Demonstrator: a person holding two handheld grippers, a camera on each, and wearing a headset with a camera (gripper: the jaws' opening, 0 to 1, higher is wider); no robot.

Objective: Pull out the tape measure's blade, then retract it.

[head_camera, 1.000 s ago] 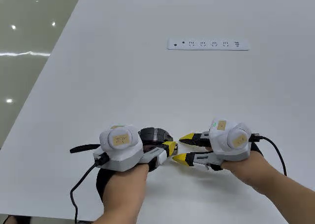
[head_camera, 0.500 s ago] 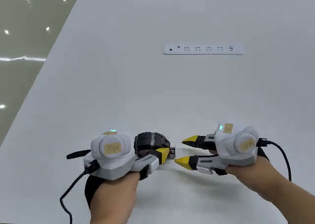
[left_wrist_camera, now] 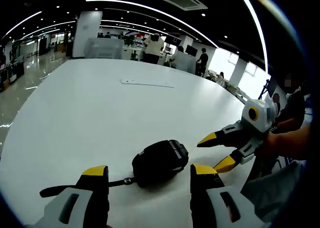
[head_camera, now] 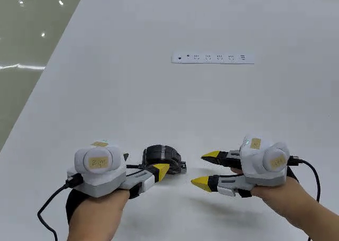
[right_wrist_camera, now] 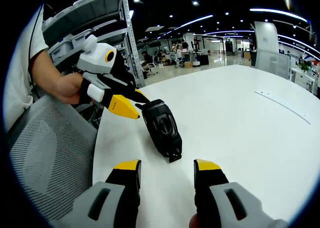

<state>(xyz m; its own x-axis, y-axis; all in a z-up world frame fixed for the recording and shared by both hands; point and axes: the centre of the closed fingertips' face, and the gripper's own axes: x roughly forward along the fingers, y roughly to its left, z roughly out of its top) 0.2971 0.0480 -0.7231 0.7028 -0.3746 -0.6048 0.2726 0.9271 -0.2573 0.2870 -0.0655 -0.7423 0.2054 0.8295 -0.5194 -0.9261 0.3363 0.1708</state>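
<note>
**Tape measure on bench: blade in, neither gripper holding yet**

Item 1, nearest: left gripper (head_camera: 152, 171). Jaws spread. In its own view the two yellow tips stand wide apart and short of the case, with nothing between them. In the head view one tip lies just beside the near side of the case; whether it touches cannot be told.

Item 2: right gripper (head_camera: 205, 169). Jaws spread, holding nothing, tips aimed leftward at the case, with a stretch of bare bench between.

Item 3: tape measure (head_camera: 162, 156). Black case, lying on the bench (head_camera: 159, 103) between the two grippers and much closer to the left one.
- Long axis: roughly along the line from one gripper to the other.
- Heading: the mouth with the small end hook (right_wrist_camera: 174, 158) faces the right gripper.
- A thin strap (left_wrist_camera: 65, 190) trails from the opposite end, toward the left gripper.
- No blade shows outside the case.

Item 4, farthest: white power strip (head_camera: 212, 57), well apart, flat on the bench.

Step in hand, as judged: the approach, before any pull. The pull-out appears not yet begun.

Next move calls for:
- the left gripper closing across the case to steady it;
- the right gripper coming in low to nip the hook, a small flat target;
- then a straight draw away along the case's long axis.
</note>
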